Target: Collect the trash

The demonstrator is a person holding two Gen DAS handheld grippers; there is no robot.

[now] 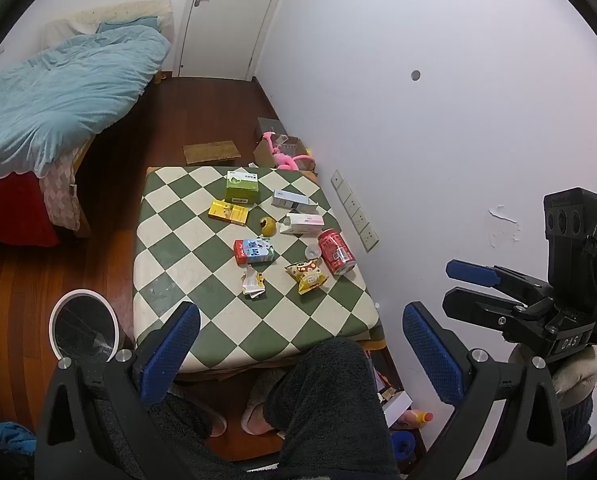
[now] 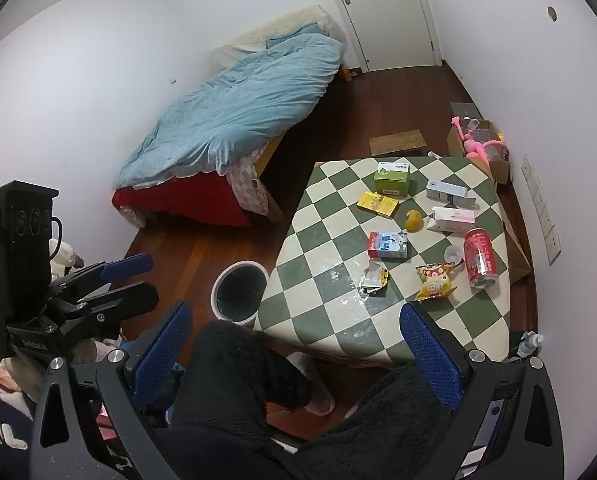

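Both grippers, left (image 1: 300, 354) and right (image 2: 296, 350), gape fully wide, holding nothing; beyond their blue fingertips (image 1: 178, 336) lie a red drink can (image 1: 336, 251) and crumpled yellow snack bag (image 1: 306, 275).

Scattered across the checkered counter (image 1: 178, 280): red can (image 1: 336, 251) on its side, yellow snack bag (image 1: 307, 275), crumpled wrapper (image 1: 253, 281), 5 small cartons. White bin (image 1: 84, 325) on the floor beside.

boxes: 5 – green box (image 1: 241, 187), yellow box (image 1: 228, 212), grey-white box (image 1: 292, 199), pink-white box (image 1: 302, 224), red-blue carton (image 1: 254, 251) | cans: 1 – red can (image 1: 336, 251) | snack bags: 1 – yellow bag (image 1: 306, 276) | crumpled wrappers: 1 – wrapper (image 1: 253, 282) | bins: 1 – bin (image 1: 84, 326)
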